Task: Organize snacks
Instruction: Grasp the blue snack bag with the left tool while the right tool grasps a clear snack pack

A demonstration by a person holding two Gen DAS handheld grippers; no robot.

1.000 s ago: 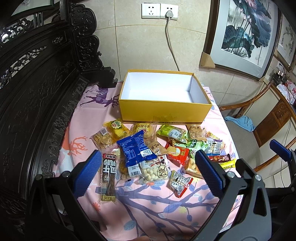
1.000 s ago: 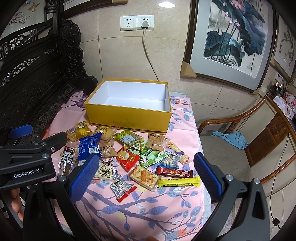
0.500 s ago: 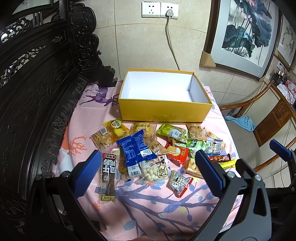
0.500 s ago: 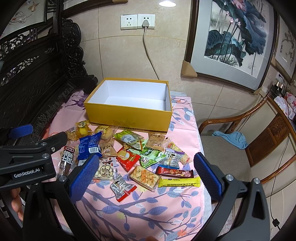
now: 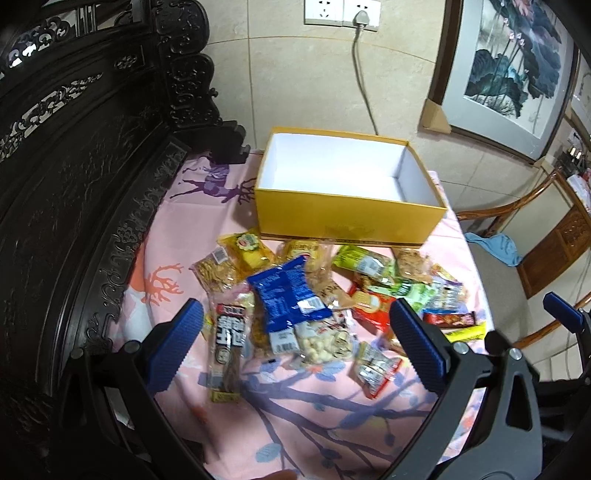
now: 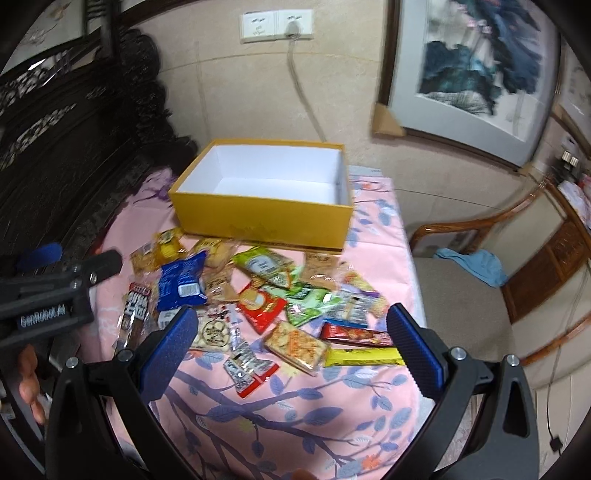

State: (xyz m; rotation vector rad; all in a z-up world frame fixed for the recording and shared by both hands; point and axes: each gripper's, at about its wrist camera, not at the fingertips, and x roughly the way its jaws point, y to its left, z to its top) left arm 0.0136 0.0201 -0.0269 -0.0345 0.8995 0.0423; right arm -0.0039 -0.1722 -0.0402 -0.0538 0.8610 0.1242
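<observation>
- The left claw [image 5: 295,343] hangs above the near edge of the pink flowered cloth [image 5: 314,413], its blue fingers [image 5: 175,343] spread wide with nothing between them.
- The right claw [image 6: 291,345] is likewise spread wide and empty, over the same cloth.
- Just ahead of the left claw, between its fingers, lie a long dark packet with white lettering [image 5: 227,343], a blue packet [image 5: 286,295] and a clear bag of pale round pieces [image 5: 319,339].
- Toward the left claw's right finger lies a small silver and red wrapper [image 5: 375,367].
- Between the right claw's fingers sit a cracker packet [image 6: 295,345], a red bar [image 6: 356,334] and a yellow bar [image 6: 364,356], the yellow one reaching its right finger.
- Further ahead of both claws the snacks [image 6: 273,291] lie heaped, with red and green packets overlapping.
- Beyond the heap stands the open yellow box [image 5: 349,218], white inside and holding nothing, its front wall just past the farthest packets.
- Left of the left claw runs dark carved wood furniture [image 5: 74,166].
- Right of the right claw is a wooden chair [image 6: 480,266] with a blue cloth [image 6: 476,264] on its seat.
- Farthest off, a wall socket [image 5: 341,13] with a cord, and a framed painting [image 5: 509,70].
</observation>
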